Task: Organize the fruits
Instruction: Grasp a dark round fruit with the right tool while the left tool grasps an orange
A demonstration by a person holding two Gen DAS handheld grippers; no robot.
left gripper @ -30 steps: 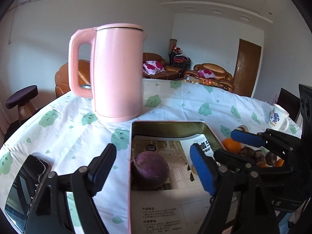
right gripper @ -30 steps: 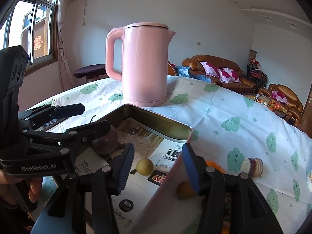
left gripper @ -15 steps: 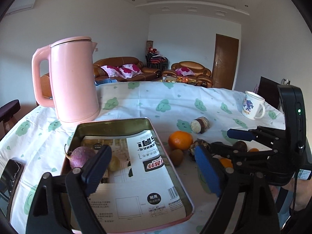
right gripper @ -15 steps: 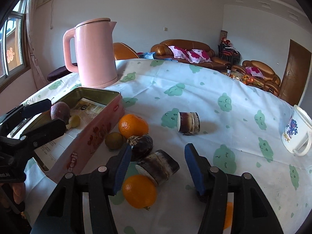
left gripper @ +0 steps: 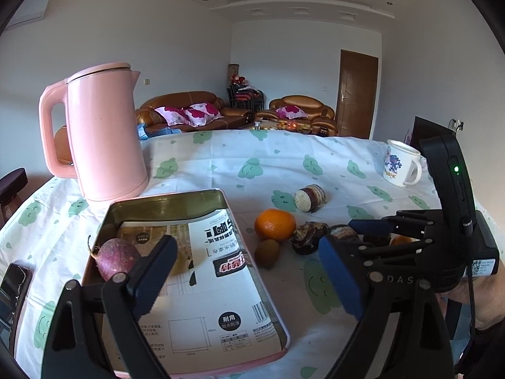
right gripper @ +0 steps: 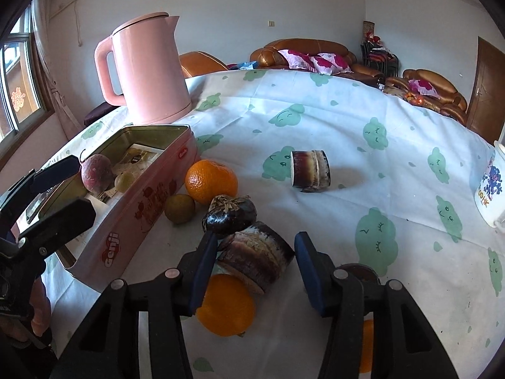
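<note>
A pink tin (left gripper: 221,195) lined with printed paper holds a purple root (left gripper: 115,260) and a small yellow-green fruit (right gripper: 123,180). My left gripper (left gripper: 246,244) hovers over the tin's near end, its jaws opening with nothing between them. Right of the tin lie an orange (right gripper: 210,181), a brown-green fruit (right gripper: 180,208) and a dark lumpy fruit (right gripper: 228,214). My right gripper (right gripper: 255,238) straddles a brown cylindrical cane piece (right gripper: 255,255), jaws closing on it, no firm press visible. A second orange (right gripper: 225,306) lies just below it.
A tall pink kettle (left gripper: 101,132) stands behind the tin. Another cane piece (right gripper: 311,170) lies farther out on the cloud-print cloth, and a white mug (left gripper: 401,167) stands at the far right. A phone (left gripper: 12,287) lies at the table's left edge.
Both views swung right, from the tin to the loose fruit. My right gripper came down around the cane piece and narrowed. The left jaws widened.
</note>
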